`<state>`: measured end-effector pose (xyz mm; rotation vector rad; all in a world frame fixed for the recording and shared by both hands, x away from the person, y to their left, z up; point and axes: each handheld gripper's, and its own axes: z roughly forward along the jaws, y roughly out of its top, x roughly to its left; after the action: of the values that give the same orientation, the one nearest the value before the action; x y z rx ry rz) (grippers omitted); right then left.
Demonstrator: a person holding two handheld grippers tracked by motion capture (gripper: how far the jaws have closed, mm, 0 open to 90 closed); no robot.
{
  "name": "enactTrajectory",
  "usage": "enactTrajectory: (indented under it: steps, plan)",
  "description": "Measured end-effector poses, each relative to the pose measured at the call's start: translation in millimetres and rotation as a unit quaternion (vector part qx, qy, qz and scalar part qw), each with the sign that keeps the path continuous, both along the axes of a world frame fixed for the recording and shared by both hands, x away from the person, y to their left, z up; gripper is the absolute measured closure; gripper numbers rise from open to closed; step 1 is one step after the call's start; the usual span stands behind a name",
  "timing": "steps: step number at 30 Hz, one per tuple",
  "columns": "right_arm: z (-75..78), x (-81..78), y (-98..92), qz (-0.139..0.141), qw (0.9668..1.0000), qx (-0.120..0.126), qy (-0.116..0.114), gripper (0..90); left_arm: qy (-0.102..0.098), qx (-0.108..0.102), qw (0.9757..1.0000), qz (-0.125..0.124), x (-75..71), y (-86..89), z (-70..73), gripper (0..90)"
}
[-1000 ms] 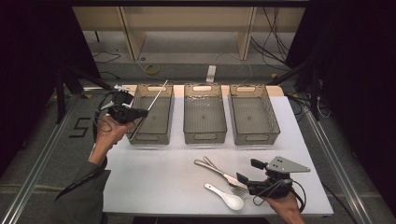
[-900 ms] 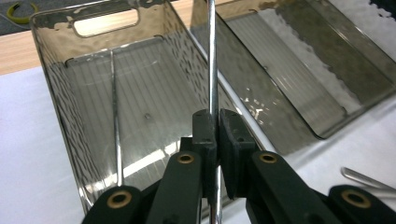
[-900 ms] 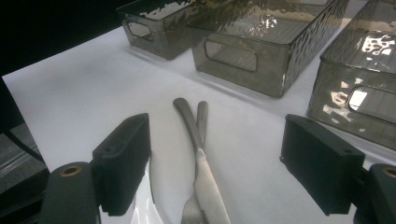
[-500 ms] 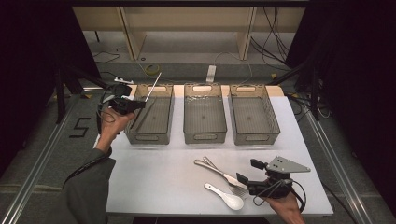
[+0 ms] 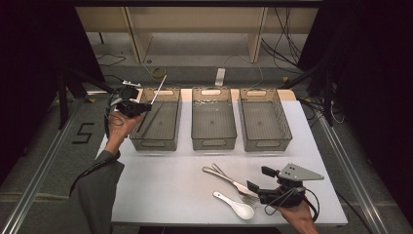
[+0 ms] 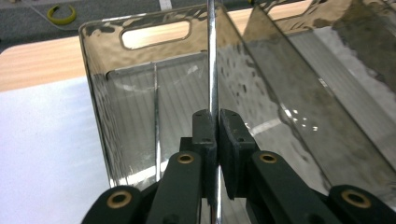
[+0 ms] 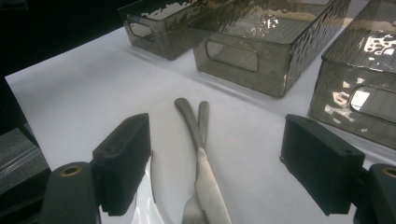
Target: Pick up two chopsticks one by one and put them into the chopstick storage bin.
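Note:
My left gripper (image 5: 138,107) is shut on a thin metal chopstick (image 5: 159,90), held over the left rim of the left bin (image 5: 155,143). In the left gripper view the chopstick (image 6: 212,56) runs straight up from the closed pads (image 6: 206,128). A second chopstick (image 6: 156,107) lies inside that bin. My right gripper (image 5: 259,178) stands open near the front right of the table, low over a knife (image 7: 205,172) and a fork (image 7: 203,114). A white spoon (image 5: 236,205) lies beside them.
Three smoky clear bins stand in a row at the back of the white table (image 5: 160,190); the middle bin (image 5: 213,143) and right bin (image 5: 265,143) look empty. Dark floor and a metal rail (image 5: 44,165) lie to the left.
My left gripper has moved toward the far end of the left bin with the chopstick, which now shows shorter and steeper. The right gripper has stayed still.

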<state>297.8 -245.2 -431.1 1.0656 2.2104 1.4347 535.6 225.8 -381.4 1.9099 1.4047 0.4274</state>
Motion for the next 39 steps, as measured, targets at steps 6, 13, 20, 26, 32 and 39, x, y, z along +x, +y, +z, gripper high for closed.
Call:
enactTrajectory:
  steps: [6, 13, 20, 26, 32, 39]
  plan:
    - [-0.3, -0.2, 0.1, 0.0, 1.0, 0.0, 0.001, 25.1, 0.002, -0.003, 0.9999, 0.01, 2.7, 3.0, -12.2, 84.7]
    - [-0.3, -0.5, 0.7, 0.001, 1.0, -0.003, 0.002, 25.1, 0.006, -0.002, 0.9999, 0.015, 3.4, 3.6, -21.5, 84.6]
    - [-0.2, -0.7, 0.4, 0.0, 1.0, -0.002, 0.002, 25.1, 0.014, 0.003, 0.9997, 0.018, 3.6, 2.8, -28.9, 84.3]
    - [-0.5, -0.3, -0.2, 0.001, 1.0, 0.0, 0.001, 25.1, 0.018, 0.004, 0.9996, 0.023, 2.6, 4.7, -28.0, 75.8]
    - [-0.9, -0.4, 0.9, 0.001, 1.0, -0.001, 0.004, 25.1, 0.015, -0.022, 0.9996, 0.01, -8.4, 3.7, -15.4, 51.6]
    - [-0.5, 0.3, -1.0, 0.0, 1.0, -0.003, 0.006, 25.1, -0.018, -0.049, 0.9984, -0.021, -46.1, -4.7, -3.8, 36.7]
